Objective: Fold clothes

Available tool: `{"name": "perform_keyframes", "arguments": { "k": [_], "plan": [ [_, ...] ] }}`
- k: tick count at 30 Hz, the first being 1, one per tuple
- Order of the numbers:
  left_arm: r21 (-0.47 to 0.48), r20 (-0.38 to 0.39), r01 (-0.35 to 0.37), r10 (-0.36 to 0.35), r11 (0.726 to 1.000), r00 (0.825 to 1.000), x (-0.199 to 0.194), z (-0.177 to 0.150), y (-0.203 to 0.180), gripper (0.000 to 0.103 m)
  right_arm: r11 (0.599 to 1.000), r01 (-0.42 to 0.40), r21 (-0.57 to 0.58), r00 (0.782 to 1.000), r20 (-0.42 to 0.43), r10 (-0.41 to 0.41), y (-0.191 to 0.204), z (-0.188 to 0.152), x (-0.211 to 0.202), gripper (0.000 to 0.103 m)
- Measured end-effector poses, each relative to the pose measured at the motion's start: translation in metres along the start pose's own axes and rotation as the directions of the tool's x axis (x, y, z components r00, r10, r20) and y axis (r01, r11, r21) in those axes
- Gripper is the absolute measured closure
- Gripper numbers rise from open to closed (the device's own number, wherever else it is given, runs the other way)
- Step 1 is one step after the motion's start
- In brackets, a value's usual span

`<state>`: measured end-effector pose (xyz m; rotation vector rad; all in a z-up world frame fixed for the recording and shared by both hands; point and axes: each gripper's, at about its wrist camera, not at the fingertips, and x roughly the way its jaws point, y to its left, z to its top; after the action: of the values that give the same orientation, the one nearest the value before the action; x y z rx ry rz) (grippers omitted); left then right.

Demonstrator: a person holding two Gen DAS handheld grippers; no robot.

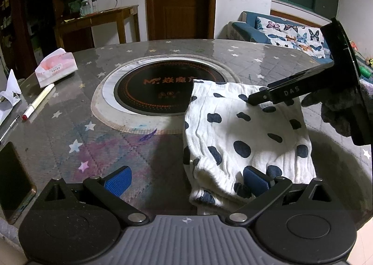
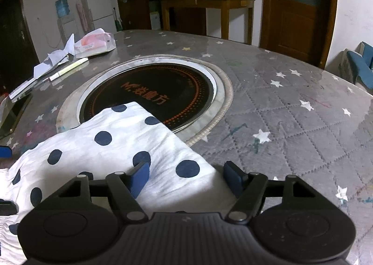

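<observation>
A white cloth with dark blue dots [image 1: 247, 134] lies folded on the grey star-patterned table, its far corner over the round black cooktop [image 1: 158, 92]. My left gripper [image 1: 186, 178] is open at the cloth's near left corner, the right pad over the cloth, the left pad over bare table. My right gripper [image 2: 186, 177] is open over the cloth's near right edge [image 2: 112, 143]; its left finger rests on the cloth. The right gripper's body also shows in the left wrist view [image 1: 335, 83], above the cloth's far right part.
A tissue pack [image 1: 57, 64], a pen [image 1: 38, 99] and crumpled paper [image 1: 9, 92] lie at the table's left. A phone [image 1: 14, 178] lies at the near left edge. A sofa with a butterfly cover [image 1: 289, 34] stands beyond the table.
</observation>
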<state>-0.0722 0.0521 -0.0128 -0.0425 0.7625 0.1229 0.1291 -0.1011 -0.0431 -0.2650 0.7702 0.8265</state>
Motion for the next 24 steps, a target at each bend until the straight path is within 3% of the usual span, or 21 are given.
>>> {"name": "perform_keyframes", "arguments": {
  "k": [18, 24],
  "plan": [
    [0.012, 0.019, 0.001, -0.001, 1.000, 1.000, -0.020, -0.004, 0.000, 0.000, 1.000, 0.005, 0.007, 1.000, 0.013, -0.005, -0.004, -0.003, 0.000, 0.026],
    [0.028, 0.022, 0.021, -0.021, 0.999, 1.000, -0.033, -0.009, 0.004, 0.000, 1.000, 0.005, 0.000, 1.000, 0.004, -0.005, -0.004, -0.004, -0.004, 0.034]
  ]
}}
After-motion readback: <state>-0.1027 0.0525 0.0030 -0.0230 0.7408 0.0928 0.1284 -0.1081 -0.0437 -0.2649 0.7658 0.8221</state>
